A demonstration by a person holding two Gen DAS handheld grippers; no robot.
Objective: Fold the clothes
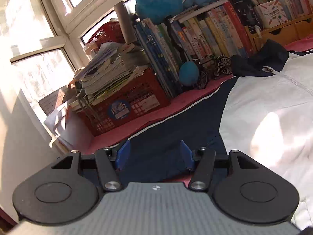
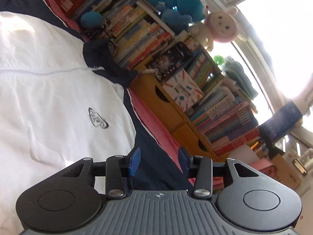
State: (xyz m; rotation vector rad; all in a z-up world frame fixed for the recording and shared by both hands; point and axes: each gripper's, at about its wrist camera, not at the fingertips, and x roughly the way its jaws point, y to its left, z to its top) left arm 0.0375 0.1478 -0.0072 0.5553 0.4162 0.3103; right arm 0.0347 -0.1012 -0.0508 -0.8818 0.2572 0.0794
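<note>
1. Left gripper point(image 1: 154, 152): jaws wide, navy sleeve cloth between them, not pinched. Right gripper point(image 2: 158, 156): jaws wide over the other navy sleeve edge.
2. Jacket point(image 1: 270, 105), white body, navy sleeves, lies spread flat, zip up, collar at the far end. Judged: sleeves out, no fold visible; next, close on each sleeve and carry it inward.
3. Pink cloth point(image 1: 137, 125) covers the surface.
4. Far: red crate point(image 1: 125, 105) at left, books point(image 2: 140, 27), bright windows.
</note>
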